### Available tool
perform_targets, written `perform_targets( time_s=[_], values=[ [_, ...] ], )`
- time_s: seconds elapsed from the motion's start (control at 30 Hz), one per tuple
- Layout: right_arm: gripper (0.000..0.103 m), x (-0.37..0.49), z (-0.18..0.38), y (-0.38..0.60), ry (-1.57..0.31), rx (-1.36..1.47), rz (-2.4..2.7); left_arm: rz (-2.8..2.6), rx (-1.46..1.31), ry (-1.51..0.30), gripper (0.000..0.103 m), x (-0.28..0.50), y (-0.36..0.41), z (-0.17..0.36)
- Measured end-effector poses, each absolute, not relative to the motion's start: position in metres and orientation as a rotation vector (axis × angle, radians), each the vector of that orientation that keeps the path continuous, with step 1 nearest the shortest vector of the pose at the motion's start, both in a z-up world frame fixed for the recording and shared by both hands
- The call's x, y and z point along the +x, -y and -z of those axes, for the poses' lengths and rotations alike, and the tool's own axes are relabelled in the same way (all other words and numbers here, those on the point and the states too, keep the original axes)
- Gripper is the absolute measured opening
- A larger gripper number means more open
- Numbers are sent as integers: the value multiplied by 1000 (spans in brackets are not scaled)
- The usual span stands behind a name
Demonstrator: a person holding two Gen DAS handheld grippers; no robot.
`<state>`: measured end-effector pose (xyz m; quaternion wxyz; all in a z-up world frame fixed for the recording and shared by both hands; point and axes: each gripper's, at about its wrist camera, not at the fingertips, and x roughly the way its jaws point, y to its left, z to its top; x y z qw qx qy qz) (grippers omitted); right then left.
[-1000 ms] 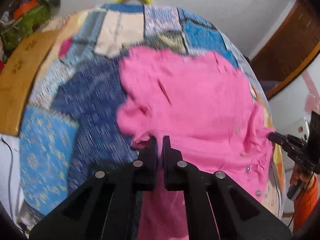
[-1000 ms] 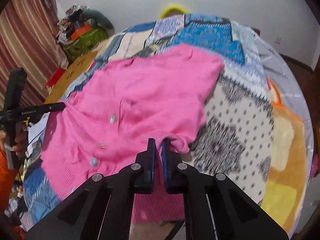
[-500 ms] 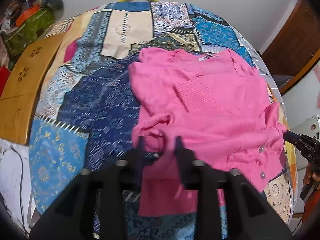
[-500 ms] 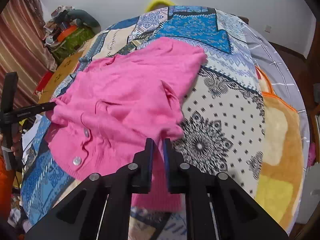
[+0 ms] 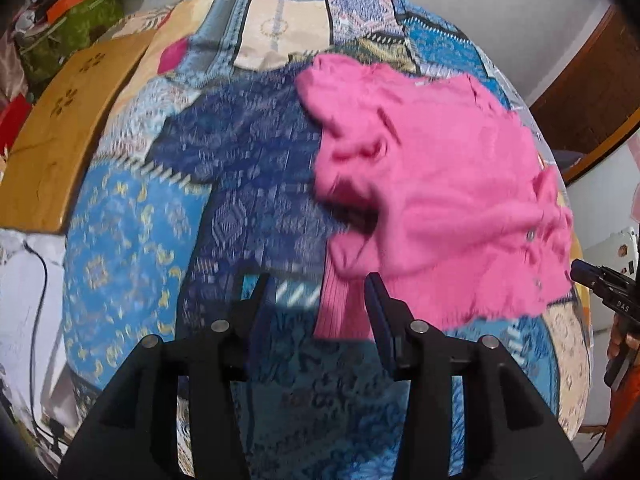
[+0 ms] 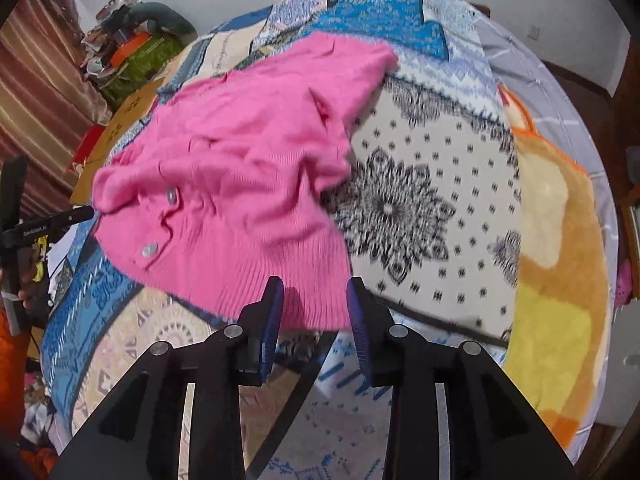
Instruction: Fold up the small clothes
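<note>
A pink knitted cardigan [image 5: 436,184] lay crumpled on a patchwork bedspread [image 5: 132,240], its buttons [image 6: 150,250] showing along one front edge and its ribbed hem nearest the two tools. The left gripper [image 5: 316,300] pointed steeply down at the bed with its jaws apart; they had just been opening, and a ribbed strip of the cardigan sat in the gap close to the right-hand finger, though no pad pressed on it (motion blur smeared that edge, so whether cloth brushed the finger could not be told). The right gripper [image 6: 314,300] also stood with its jaws apart, having just been opening too, and the cardigan's ribbed hem lay between its blue pads [image 6: 270,320] without being pinched. In the right wrist view the garment spread toward the upper left over blue and cream patches, beside a white patch with a black floral print [image 6: 400,208]. A wooden board [image 5: 60,128] bordered the bed on the left of the left wrist view, with a heap of cluttered items [image 6: 132,48] beyond it against the wall. Each gripper's tip showed at the edge of the other's view.
</note>
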<state>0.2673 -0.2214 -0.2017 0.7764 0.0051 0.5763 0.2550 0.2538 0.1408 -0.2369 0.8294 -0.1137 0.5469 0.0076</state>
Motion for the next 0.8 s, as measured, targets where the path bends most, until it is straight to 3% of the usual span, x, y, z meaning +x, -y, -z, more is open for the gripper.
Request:
perform_targets(
  time_s=[0.17, 0.5, 0.6, 0.67, 0.8],
  values=[
    [34, 265, 205, 222, -1246, 35, -555, 6, -263, -1175, 45, 246, -140, 244],
    [31, 258, 208, 215, -1212, 16, -557, 53, -243, -1174, 45, 255, -117, 256],
    [20, 256, 207, 213, -1198, 4, -572, 66, -231, -1164, 35, 255, -113, 256],
    [10, 256, 208, 211, -1195, 5, -580, 89, -232, -1163, 16, 255, -109, 255],
    [7, 254, 205, 207, -1180, 6, -588, 90, -224, -1162, 8, 254, -102, 252]
  ],
)
